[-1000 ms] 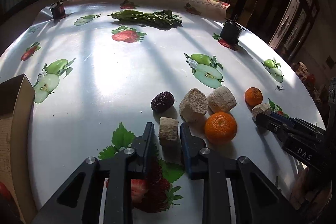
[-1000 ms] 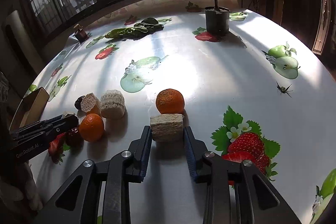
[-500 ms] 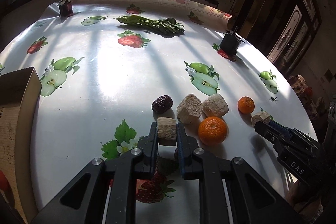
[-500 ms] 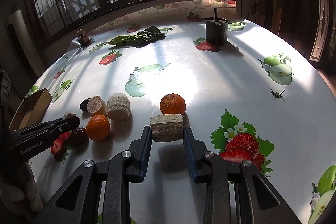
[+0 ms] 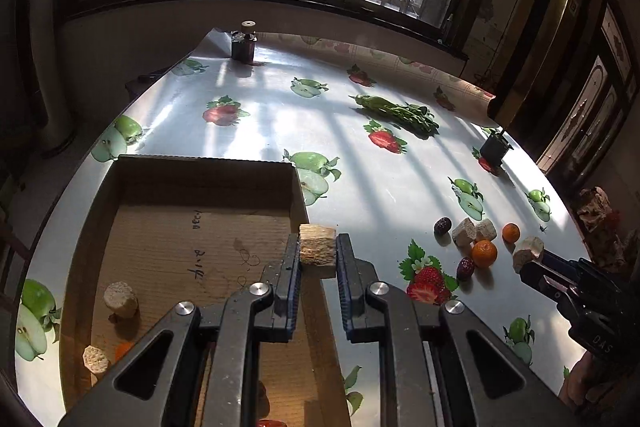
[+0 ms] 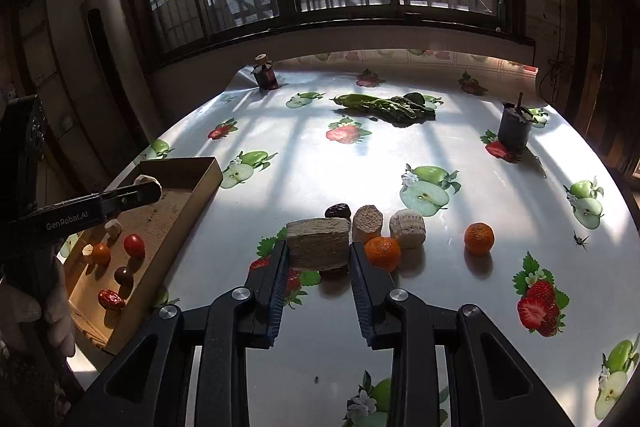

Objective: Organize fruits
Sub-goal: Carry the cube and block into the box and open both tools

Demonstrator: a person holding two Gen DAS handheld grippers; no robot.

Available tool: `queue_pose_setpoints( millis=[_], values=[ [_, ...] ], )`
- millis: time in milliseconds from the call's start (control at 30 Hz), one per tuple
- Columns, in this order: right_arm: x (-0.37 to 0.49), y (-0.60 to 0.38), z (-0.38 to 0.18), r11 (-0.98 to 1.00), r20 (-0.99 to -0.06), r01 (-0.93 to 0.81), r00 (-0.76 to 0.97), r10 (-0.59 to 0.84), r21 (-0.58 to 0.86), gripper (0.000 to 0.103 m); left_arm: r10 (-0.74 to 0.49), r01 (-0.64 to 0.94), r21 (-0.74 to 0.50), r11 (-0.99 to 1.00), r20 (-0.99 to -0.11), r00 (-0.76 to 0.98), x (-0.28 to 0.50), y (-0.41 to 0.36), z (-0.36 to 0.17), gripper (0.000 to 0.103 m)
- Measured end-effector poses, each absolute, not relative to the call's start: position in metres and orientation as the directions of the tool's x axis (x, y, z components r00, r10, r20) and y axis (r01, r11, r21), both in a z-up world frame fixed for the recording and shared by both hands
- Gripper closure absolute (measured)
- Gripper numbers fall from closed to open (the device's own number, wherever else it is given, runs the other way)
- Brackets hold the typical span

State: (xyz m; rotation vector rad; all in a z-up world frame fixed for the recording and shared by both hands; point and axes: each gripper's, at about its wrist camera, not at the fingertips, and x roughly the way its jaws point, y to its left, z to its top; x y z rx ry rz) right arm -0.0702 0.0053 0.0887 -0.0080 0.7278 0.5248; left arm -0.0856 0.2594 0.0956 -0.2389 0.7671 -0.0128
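The left tool [image 5: 318, 259] is clamped on a tan fibrous chunk [image 5: 317, 251], held over the right wall of the cardboard box [image 5: 200, 163]. Inside the box, at 8 o'clock, lie two pale chunks [image 5: 121, 299]. The right tool [image 6: 318, 259] is closed on a larger tan block [image 6: 318, 243] above the counter [image 6: 320, 155]. Just beyond it, at 1 o'clock, sit a tangerine [image 6: 382, 252], two more pale chunks [image 6: 407, 228] and a dark date [image 6: 338, 211]; a second tangerine [image 6: 479, 237] lies at 2 o'clock. Farther off, at 12 o'clock, rest leafy greens [image 6: 384, 105].
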Motion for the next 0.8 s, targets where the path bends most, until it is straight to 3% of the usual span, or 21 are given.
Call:
queue_pose_setpoints(
  millis=[300,533,800],
  values=[
    [-0.063,0.146,0.073,0.744,-0.692,-0.64,0.449,0.565,0.191,0.07,0.067,-0.245,-0.115,0.963,-0.775,0.628,-0.073,0.353,0.07,0.087],
    [-0.049,0.208,0.038,0.73,-0.768,-0.665,0.382,0.513,0.157,0.07,0.071,-0.269,-0.094,0.959,-0.834,0.547,-0.056,0.371,0.043,0.087],
    [-0.039,0.224,0.022,0.735,-0.791,-0.661,0.363,0.491,0.153,0.07,0.031,-0.28,-0.141,0.95,-0.847,0.531,-0.055,0.377,0.029,0.087]
  ],
)
